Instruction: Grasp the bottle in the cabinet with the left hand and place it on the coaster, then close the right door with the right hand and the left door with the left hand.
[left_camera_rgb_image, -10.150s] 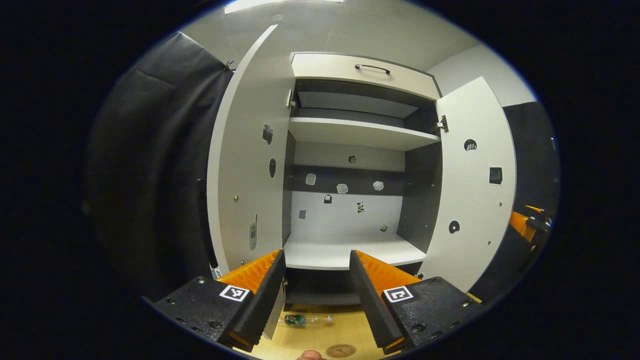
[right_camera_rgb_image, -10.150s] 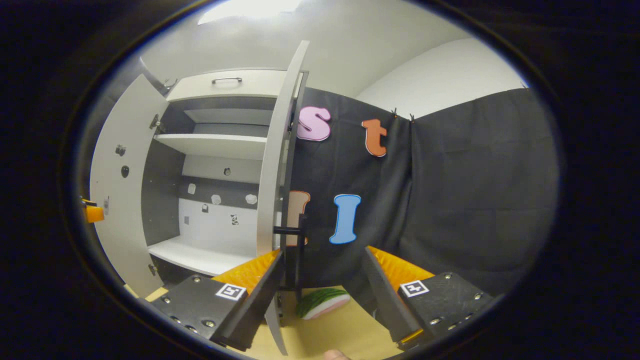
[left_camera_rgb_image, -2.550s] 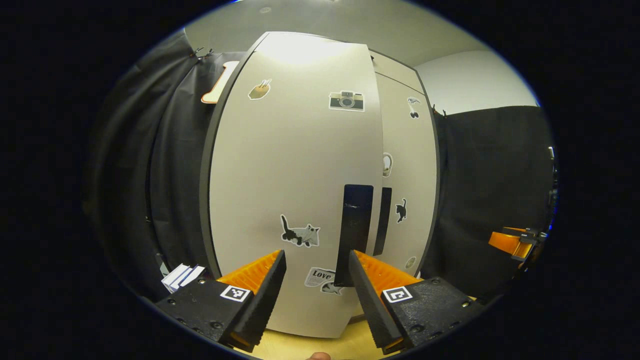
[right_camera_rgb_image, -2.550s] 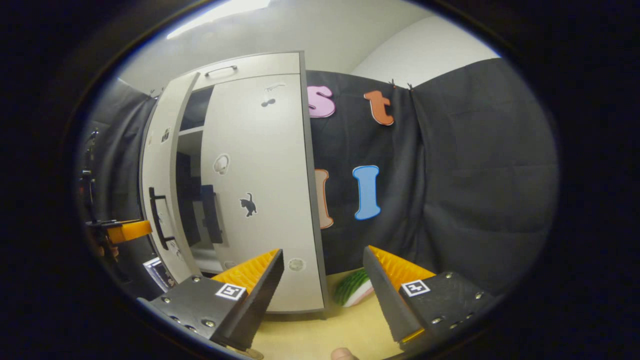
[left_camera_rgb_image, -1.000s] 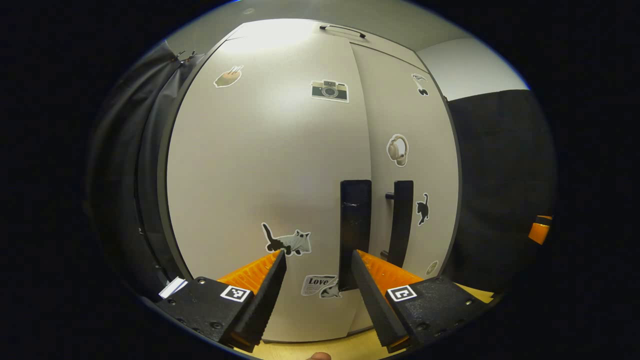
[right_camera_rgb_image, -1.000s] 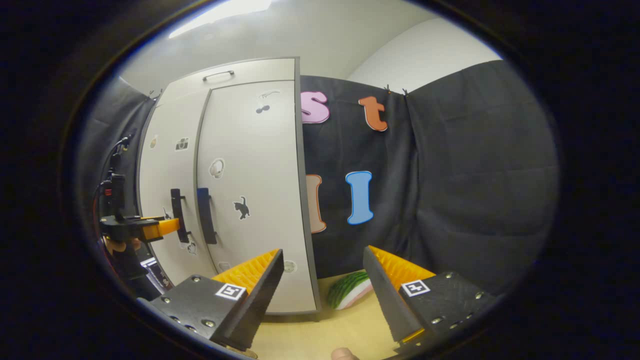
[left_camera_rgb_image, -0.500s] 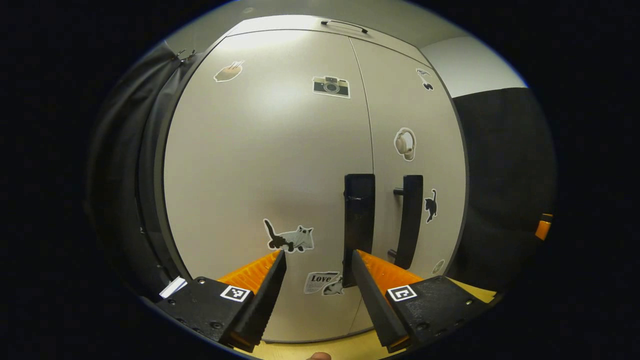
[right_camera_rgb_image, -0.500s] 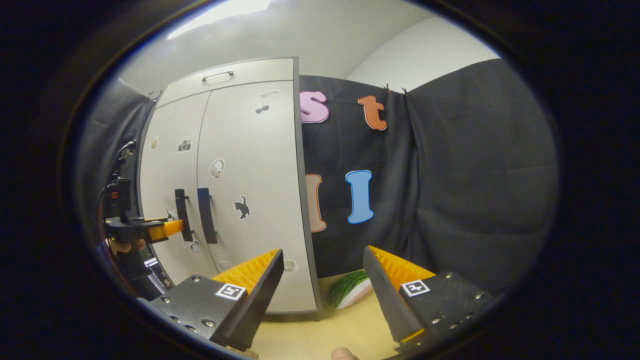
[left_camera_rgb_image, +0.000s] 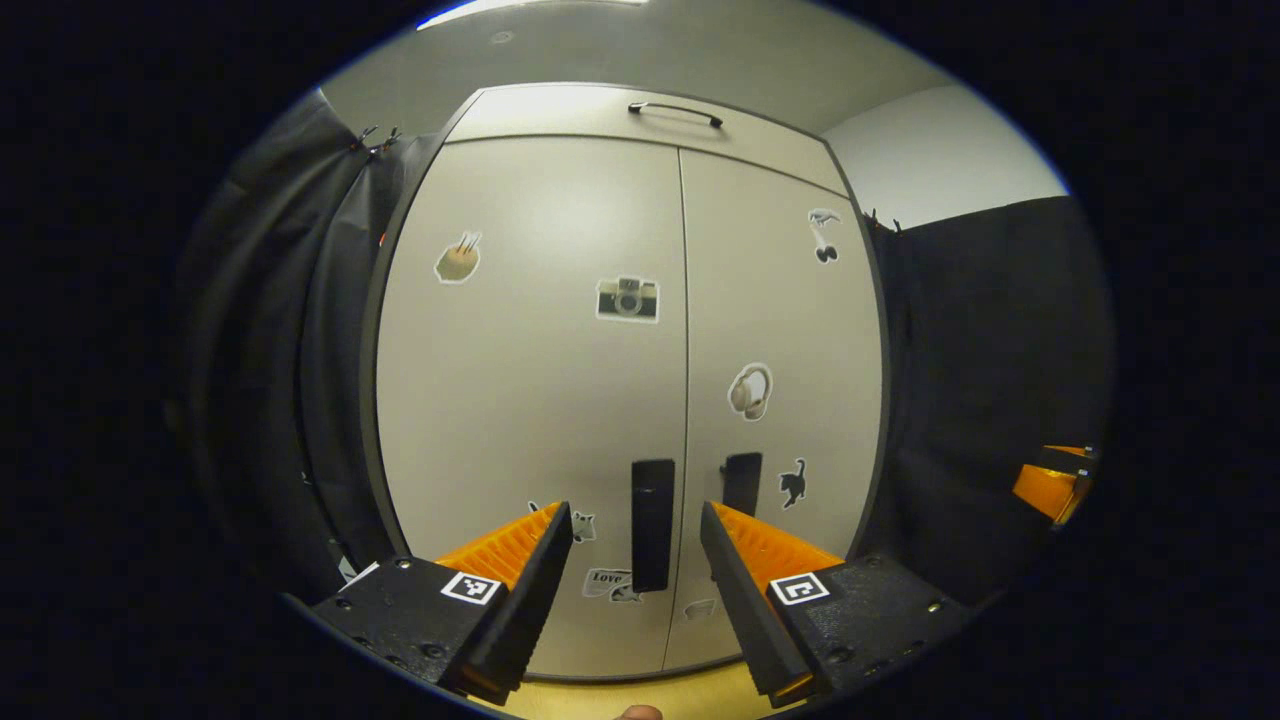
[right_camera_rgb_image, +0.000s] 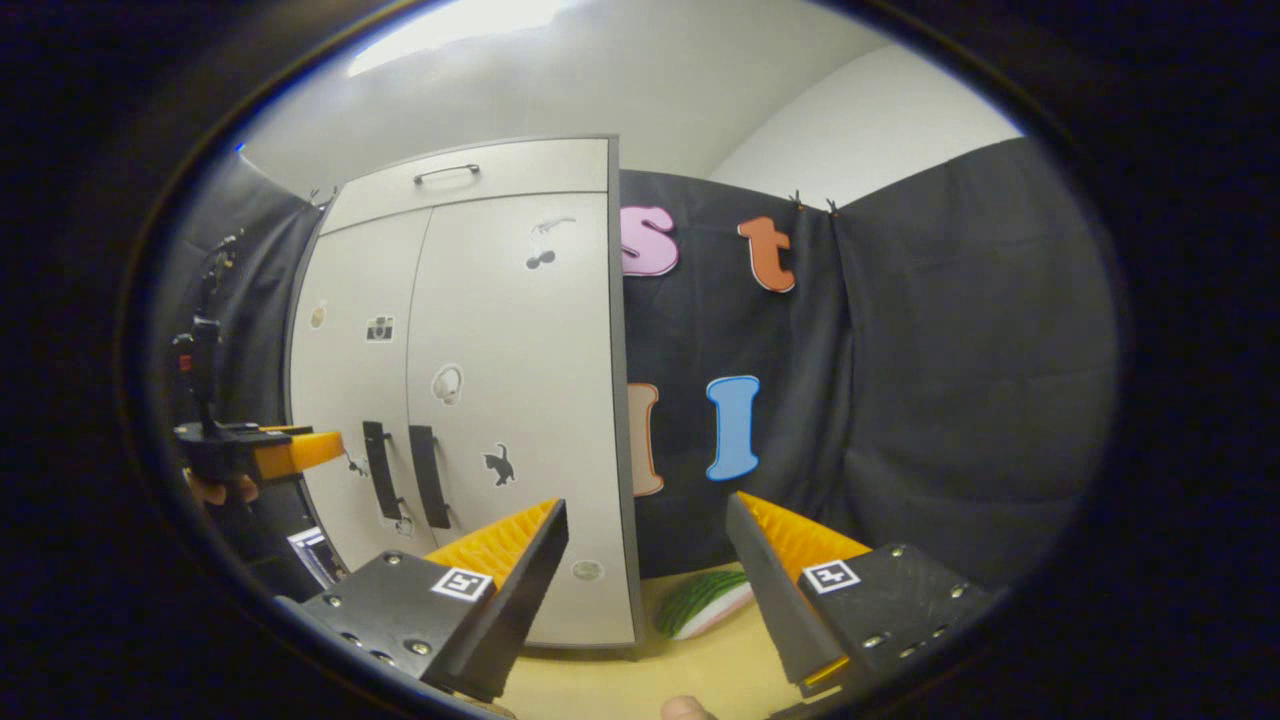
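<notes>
The pale cabinet stands with both doors shut; its left door (left_camera_rgb_image: 530, 400) and right door (left_camera_rgb_image: 790, 330) meet flush, stickers on both. Two dark handles, the left handle (left_camera_rgb_image: 652, 525) and the right handle (left_camera_rgb_image: 742, 482), sit side by side low on the doors. My left gripper (left_camera_rgb_image: 632, 515) is open a short way in front of the handles, touching nothing. My right gripper (right_camera_rgb_image: 648, 505) is open off the cabinet's right corner, with nothing between its fingers. In the right gripper view the same cabinet (right_camera_rgb_image: 520, 400) is at the left, with the left gripper (right_camera_rgb_image: 290, 452) hanging before it.
A top drawer (left_camera_rgb_image: 675, 108) with a thin handle sits above the doors. A watermelon slice (right_camera_rgb_image: 705, 600) lies on the yellow tabletop (right_camera_rgb_image: 620, 680) beside the cabinet's right side. Black cloth walls stand on both sides. A white booklet (right_camera_rgb_image: 315, 555) lies at the cabinet's left foot.
The left door swung fully shut, after the right door. My left gripper has since backed away from the handles, so more of the cabinet shows. The right gripper barely moved.
</notes>
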